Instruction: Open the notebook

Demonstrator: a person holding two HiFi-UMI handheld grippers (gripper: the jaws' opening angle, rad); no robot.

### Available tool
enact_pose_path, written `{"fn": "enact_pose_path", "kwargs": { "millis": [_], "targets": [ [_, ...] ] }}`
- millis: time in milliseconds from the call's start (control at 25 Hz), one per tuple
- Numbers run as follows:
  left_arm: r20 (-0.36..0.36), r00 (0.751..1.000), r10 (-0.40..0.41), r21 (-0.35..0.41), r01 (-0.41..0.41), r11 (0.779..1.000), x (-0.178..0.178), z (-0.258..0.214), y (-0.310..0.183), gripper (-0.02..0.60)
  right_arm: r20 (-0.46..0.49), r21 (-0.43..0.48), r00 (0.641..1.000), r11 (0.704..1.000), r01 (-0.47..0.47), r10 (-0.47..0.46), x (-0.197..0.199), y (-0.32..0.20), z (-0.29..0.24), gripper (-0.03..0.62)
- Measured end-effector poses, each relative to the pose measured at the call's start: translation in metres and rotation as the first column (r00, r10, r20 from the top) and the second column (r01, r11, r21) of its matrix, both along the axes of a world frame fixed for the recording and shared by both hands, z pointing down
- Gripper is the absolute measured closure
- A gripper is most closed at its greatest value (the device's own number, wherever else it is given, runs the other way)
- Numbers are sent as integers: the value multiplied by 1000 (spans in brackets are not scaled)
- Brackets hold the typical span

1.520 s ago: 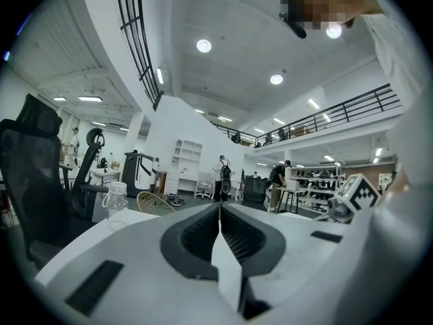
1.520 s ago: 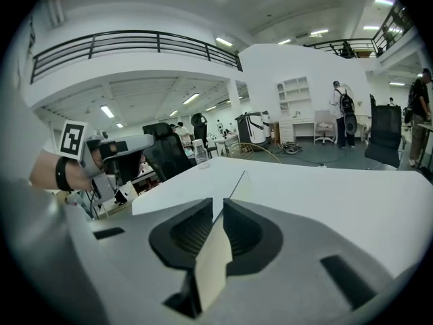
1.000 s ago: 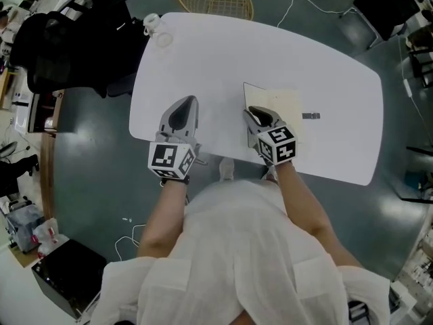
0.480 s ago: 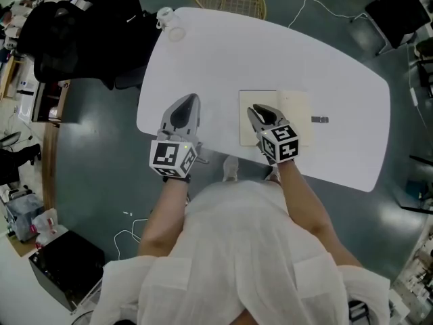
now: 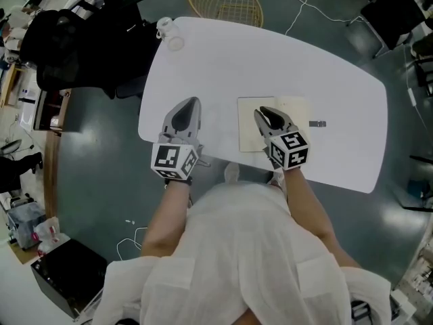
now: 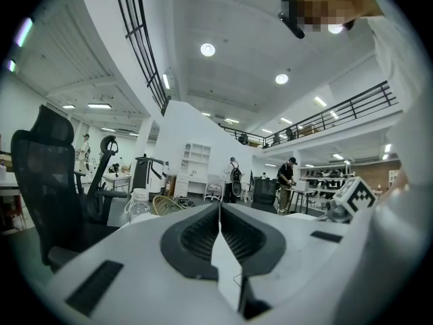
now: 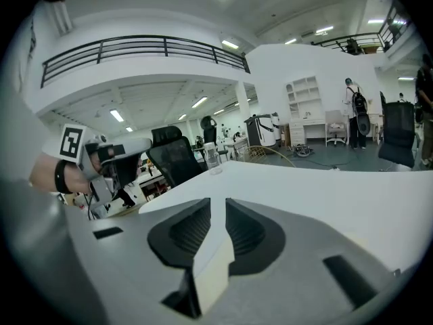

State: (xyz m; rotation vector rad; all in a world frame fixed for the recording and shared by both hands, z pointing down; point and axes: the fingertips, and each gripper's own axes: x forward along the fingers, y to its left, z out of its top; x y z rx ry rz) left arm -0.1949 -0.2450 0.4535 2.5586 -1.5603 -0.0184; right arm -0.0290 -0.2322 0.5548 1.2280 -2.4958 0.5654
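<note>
One cream, square notebook lies flat on the white oval table, toward the person's edge, with no cover raised. Black-and-grey right gripper sits over its middle, jaws a narrow slot apart, cream surface showing through the slot and nothing pinched. Matching left gripper hangs above bare table just left of the book, jaws pressed together, empty. Judgement: bring the right tips to a free cover edge, catch only the cover, lift in an arc — left could pin the book down. Small grey object lies just right of it
</note>
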Motion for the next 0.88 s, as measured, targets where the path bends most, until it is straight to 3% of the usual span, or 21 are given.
{"fn": "enact_pose_path", "kwargs": {
  "millis": [560, 880],
  "targets": [
    [34, 997, 74, 78, -76, 994, 38, -47, -19, 566, 27, 149, 972, 961, -233, 232, 119, -8, -78, 526],
    [51, 997, 64, 105, -69, 992, 37, -64, -27, 565, 43, 253, 935, 901, -352, 353, 195, 14, -121, 580]
  ]
}}
